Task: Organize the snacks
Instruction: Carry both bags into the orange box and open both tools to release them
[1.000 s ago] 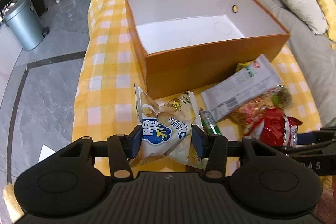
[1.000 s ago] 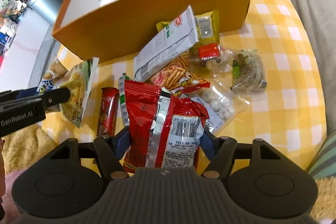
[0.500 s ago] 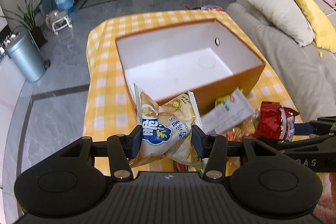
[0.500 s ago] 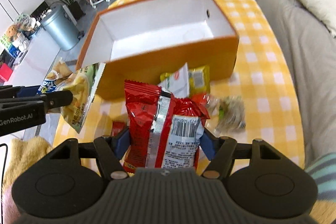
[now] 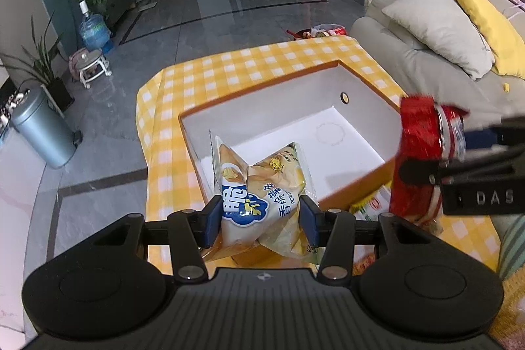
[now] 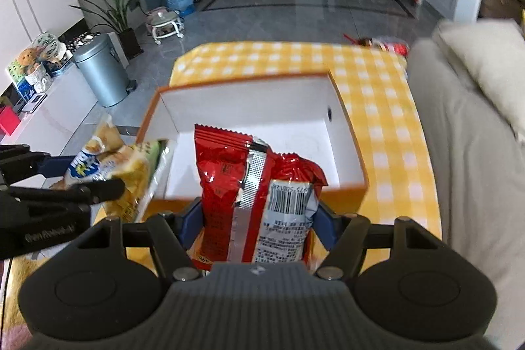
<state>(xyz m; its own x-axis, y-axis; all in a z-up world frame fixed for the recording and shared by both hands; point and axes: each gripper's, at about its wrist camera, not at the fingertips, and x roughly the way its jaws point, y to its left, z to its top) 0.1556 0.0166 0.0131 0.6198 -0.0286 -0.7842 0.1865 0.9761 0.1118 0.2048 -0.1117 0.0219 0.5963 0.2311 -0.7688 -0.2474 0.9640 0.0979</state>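
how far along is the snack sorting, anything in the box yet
Nothing shows inside the orange box yet; its visible white floor is bare. In hand: the left gripper is shut on the yellow chip bag, and the right gripper is shut on the red snack bag, both held up at the box's near wall. Left: dropping both in, then the packets lying beside the box.
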